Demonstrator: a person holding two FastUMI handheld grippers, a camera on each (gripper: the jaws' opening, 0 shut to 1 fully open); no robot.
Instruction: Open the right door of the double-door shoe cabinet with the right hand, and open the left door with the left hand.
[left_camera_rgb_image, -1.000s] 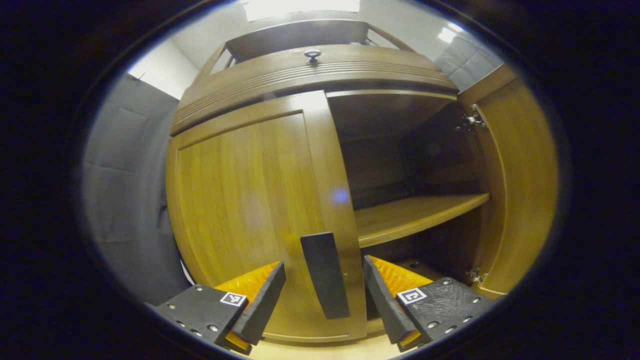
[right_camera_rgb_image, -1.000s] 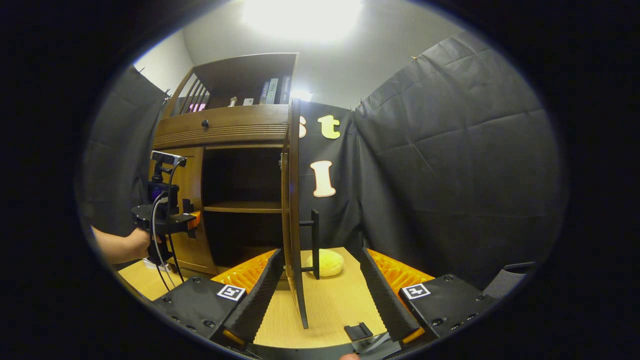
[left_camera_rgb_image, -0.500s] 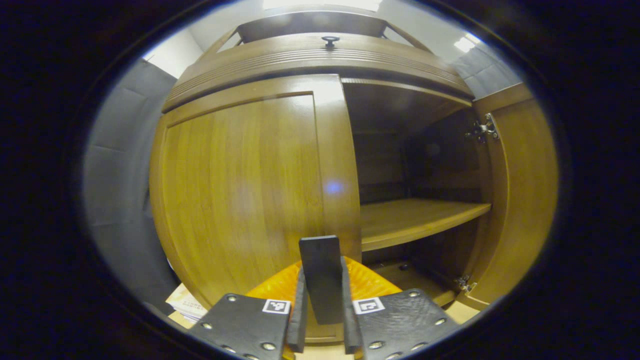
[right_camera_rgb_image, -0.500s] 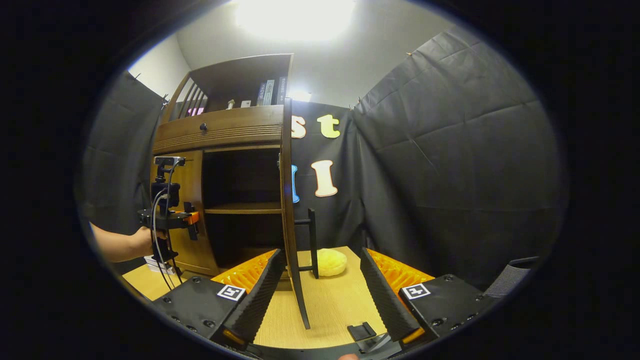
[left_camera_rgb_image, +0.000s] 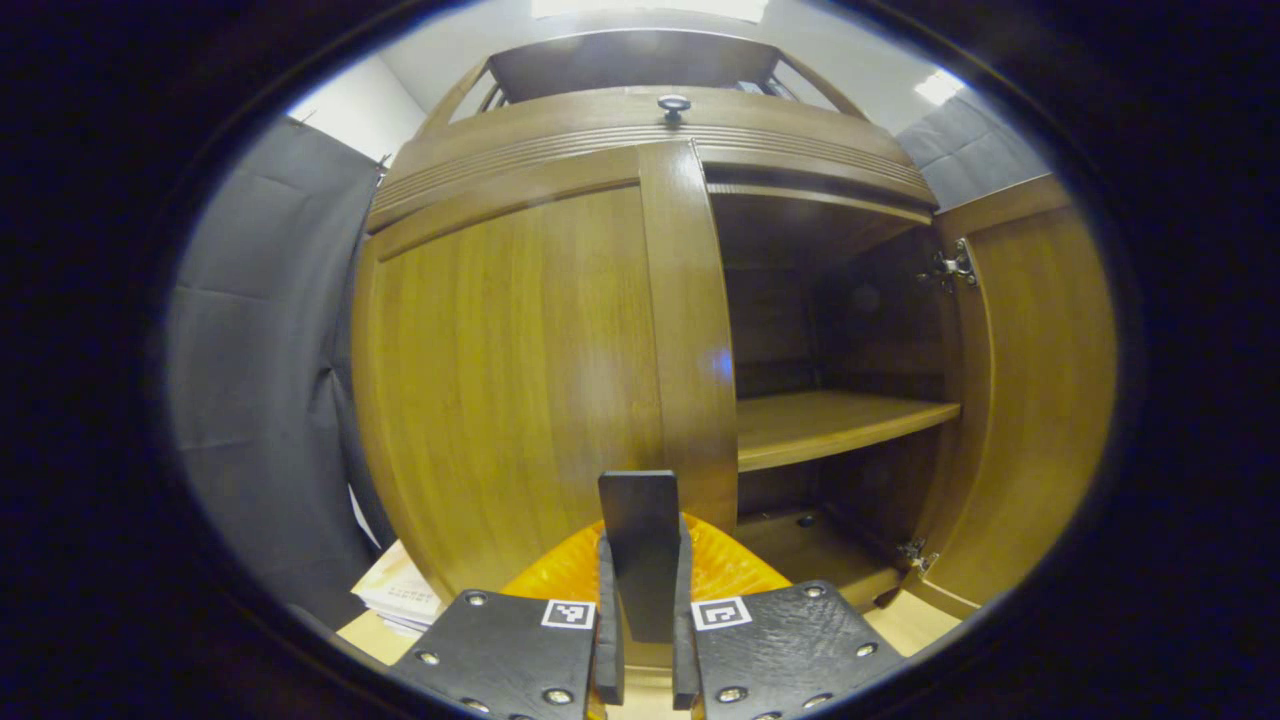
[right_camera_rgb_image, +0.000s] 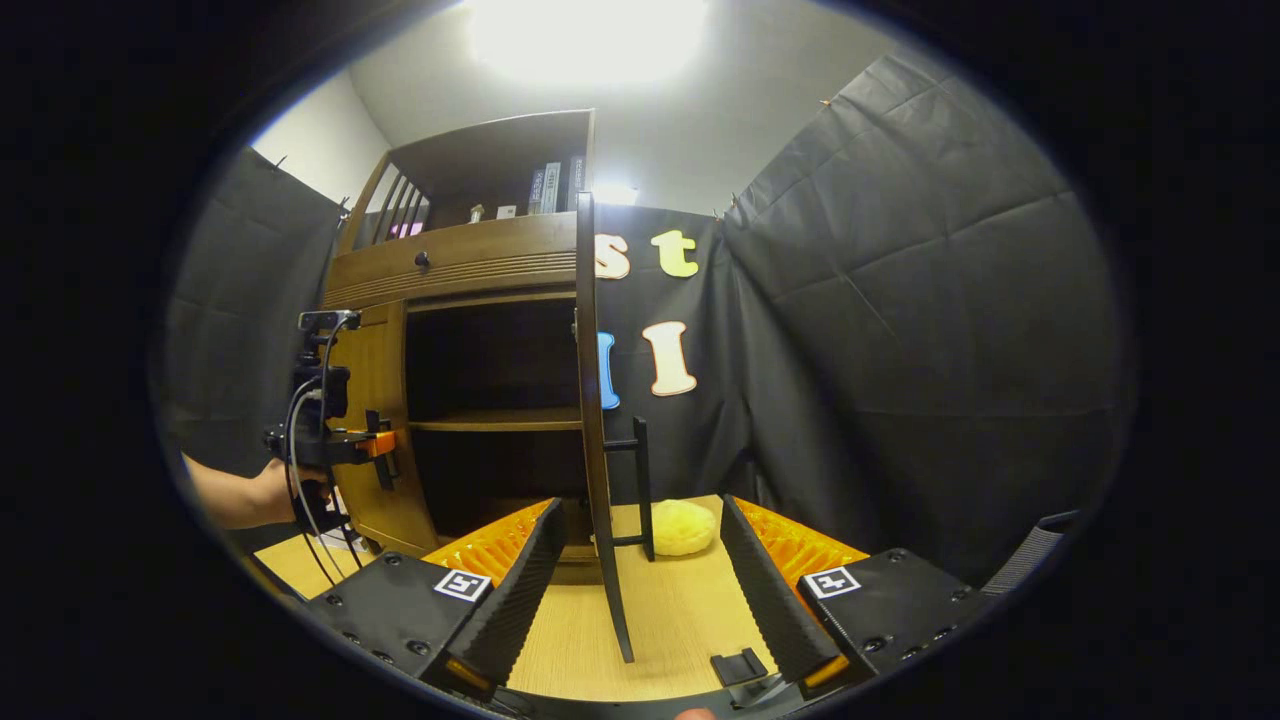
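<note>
Left claw (left_camera_rgb_image: 640, 640) clamped on the black bar handle (left_camera_rgb_image: 640, 530) of the brown wooden shoe cabinet's closed left door (left_camera_rgb_image: 520, 380), right door (right_camera_rgb_image: 600, 440) edge-on at 12 o'clock between the wide-spread right claw (right_camera_rgb_image: 640, 590) fingers, yellow fluffy ball (right_camera_rgb_image: 682, 527) on the desk (right_camera_rgb_image: 670, 620) beyond.

Recording booth, home mock-up: black cloth walls (right_camera_rgb_image: 900, 300), wooden shoe cabinet (right_camera_rgb_image: 470, 260), books (right_camera_rgb_image: 555, 188) on top.
</note>
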